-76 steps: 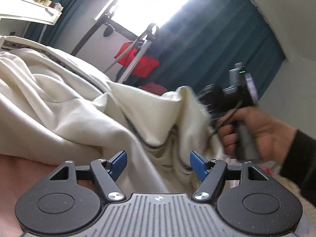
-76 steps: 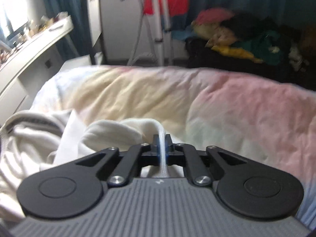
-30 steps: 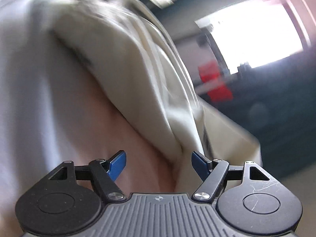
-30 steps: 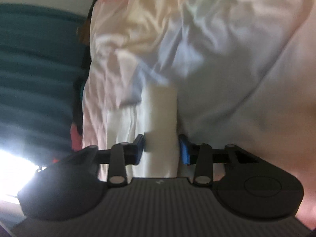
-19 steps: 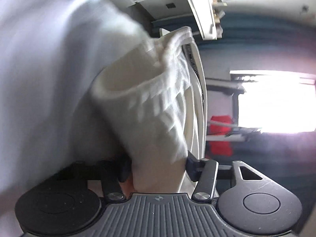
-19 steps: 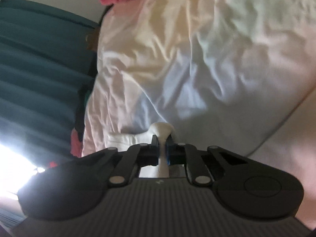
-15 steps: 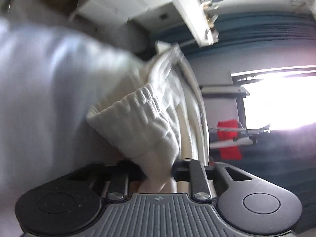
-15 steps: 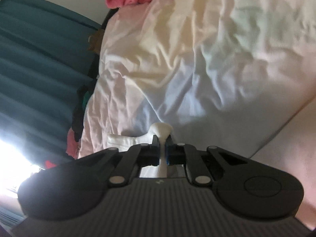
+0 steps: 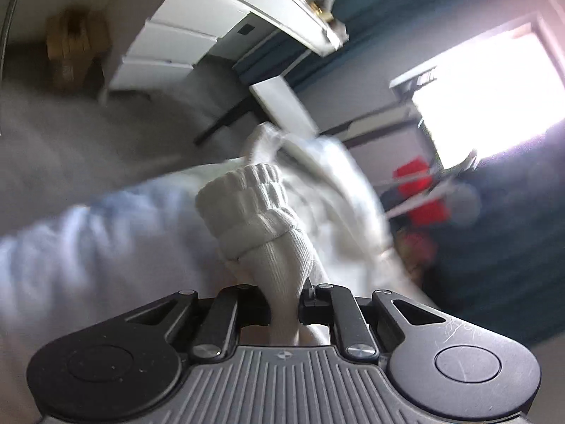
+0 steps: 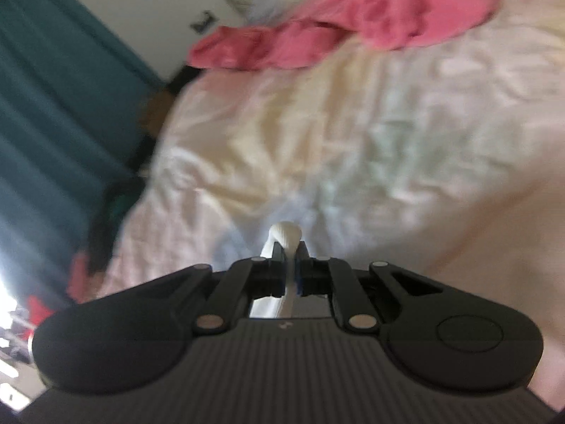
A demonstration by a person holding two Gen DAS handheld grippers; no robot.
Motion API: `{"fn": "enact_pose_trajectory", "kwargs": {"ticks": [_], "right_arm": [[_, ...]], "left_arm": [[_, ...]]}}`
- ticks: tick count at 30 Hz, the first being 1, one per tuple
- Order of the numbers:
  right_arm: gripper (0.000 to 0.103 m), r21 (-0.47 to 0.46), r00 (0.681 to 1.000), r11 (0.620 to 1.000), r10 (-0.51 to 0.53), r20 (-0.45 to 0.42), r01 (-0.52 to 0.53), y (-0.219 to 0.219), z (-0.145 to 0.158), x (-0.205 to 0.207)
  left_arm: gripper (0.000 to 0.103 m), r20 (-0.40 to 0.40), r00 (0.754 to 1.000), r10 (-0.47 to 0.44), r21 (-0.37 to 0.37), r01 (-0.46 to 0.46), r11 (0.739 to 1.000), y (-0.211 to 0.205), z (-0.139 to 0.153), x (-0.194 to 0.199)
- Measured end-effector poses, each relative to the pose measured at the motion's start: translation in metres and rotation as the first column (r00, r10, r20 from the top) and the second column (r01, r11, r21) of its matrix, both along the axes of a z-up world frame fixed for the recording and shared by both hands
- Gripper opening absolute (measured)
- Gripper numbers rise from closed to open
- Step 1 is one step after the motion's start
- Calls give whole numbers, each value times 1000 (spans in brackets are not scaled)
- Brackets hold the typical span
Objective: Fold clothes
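Left tool [image 9: 284, 304]: matt black plastic, bright metal rivets, ribbed grey housing. Garment [image 9: 261, 233] in it: cream ribbed knit cloth, soft, matt. Right tool [image 10: 290, 268]: same plastic. Beyond it, bed sheet [image 10: 353, 134]: pale creased cloth; pink cloth [image 10: 339, 31], matt.

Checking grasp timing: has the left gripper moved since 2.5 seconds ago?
Yes. The left gripper has rolled, so the window looks tilted, and shut on the cream garment's ribbed cuff.

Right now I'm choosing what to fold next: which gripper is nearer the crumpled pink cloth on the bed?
Right, probably. The right gripper, shut on the cream knit garment, faces the pink cloth across the pastel bedspread. The left gripper view doesn't show it.
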State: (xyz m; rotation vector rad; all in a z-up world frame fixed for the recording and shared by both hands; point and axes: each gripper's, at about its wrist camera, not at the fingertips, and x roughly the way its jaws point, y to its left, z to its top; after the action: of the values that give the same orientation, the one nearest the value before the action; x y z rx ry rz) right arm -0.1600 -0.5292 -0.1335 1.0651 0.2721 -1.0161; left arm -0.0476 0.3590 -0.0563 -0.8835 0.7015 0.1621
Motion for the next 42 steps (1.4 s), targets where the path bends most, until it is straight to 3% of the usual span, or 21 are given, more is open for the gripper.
{"fn": "enact_pose_trajectory", "kwargs": {"ticks": [3,5,10,11,12,14,15,17,19,20,22,26,29,35,38,42], "right_arm": [[9,117,999,993,-7,-48,12,-6,-21,-4],[11,167,997,986,8,-75,4,-9,-32,-4],[17,154,977,981,141,-161,-116,-6,-23,12],[31,137,973,982,154,-172,-131,-4,-18,14],[57,113,968,982,168,-184,-149,-1,-13,16],[78,39,961,983,184,-208,-180,7,1,23],[78,-2,957,980,195,-214,-200,12,9,26],[77,-85,943,957,253,-214,-277,25,28,36],[77,-165,920,914,338,-197,-371,45,46,46],[77,-200,903,885,386,-188,-420,58,55,51],[77,-266,860,818,480,-173,-510,83,70,63],[77,-355,751,673,640,-162,-649,139,89,78],[77,-405,669,569,725,-163,-716,176,98,88],[77,-447,541,434,829,-141,-782,225,97,94],[76,-483,498,372,852,-161,-793,242,97,93],[77,-507,478,343,863,-162,-791,252,93,93]], "left_arm": [[16,-66,996,-55,125,63,990,-11,-19,1],[17,-93,994,-60,157,74,985,-17,-26,2],[35,-130,987,-96,283,130,950,-37,-14,2],[38,-141,985,-101,310,140,940,-40,-11,2],[46,-145,984,-106,333,149,931,-45,-10,2],[60,-150,982,-111,393,162,905,-52,-4,-1],[64,-153,982,-110,434,167,885,-57,-1,-1],[69,-153,982,-113,555,180,812,-77,13,-6],[80,-129,982,-141,647,191,738,-99,27,-12],[81,-112,981,-159,681,192,706,-111,34,-15],[82,-82,978,-192,713,192,674,-132,46,-20],[83,-10,961,-277,718,200,666,-176,67,-22],[85,51,929,-367,717,222,660,-218,78,-21],[86,148,845,-514,686,287,668,-302,75,-1],[86,140,812,-567,696,327,639,-339,71,15],[86,142,784,-604,719,338,607,-374,55,25]]}}
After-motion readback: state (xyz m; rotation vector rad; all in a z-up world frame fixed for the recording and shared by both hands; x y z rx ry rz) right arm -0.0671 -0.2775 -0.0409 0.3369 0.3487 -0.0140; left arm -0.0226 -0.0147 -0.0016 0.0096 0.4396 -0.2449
